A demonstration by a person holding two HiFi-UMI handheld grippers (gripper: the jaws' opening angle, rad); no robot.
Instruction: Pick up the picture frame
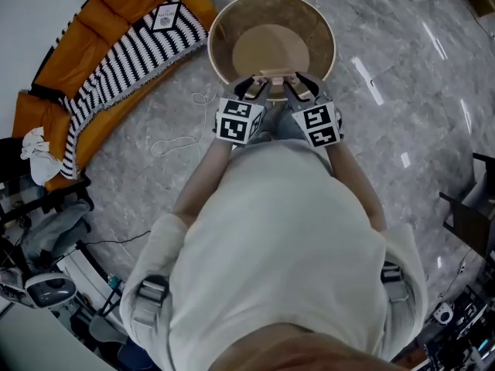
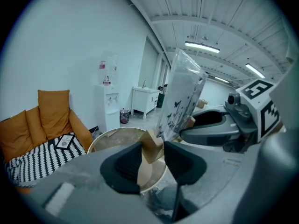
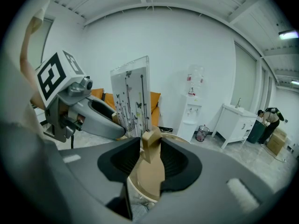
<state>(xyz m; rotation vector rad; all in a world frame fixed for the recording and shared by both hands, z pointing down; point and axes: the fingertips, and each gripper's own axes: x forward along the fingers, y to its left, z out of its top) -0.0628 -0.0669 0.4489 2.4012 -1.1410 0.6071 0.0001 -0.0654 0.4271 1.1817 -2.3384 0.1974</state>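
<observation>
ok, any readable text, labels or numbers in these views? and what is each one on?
Nothing legible in any view.
Card on the striped blanket: dark print, too small to read.
Water dispenser: reddish label on its bottle, too blurred to read.
Picture frame: butterflies and stems only, no words.
Marker cubes: black-and-white square codes, no letters or digits.

Head cam steeply down; gripper cams close along jaws; all share tub (image 1: 319,28).
</observation>
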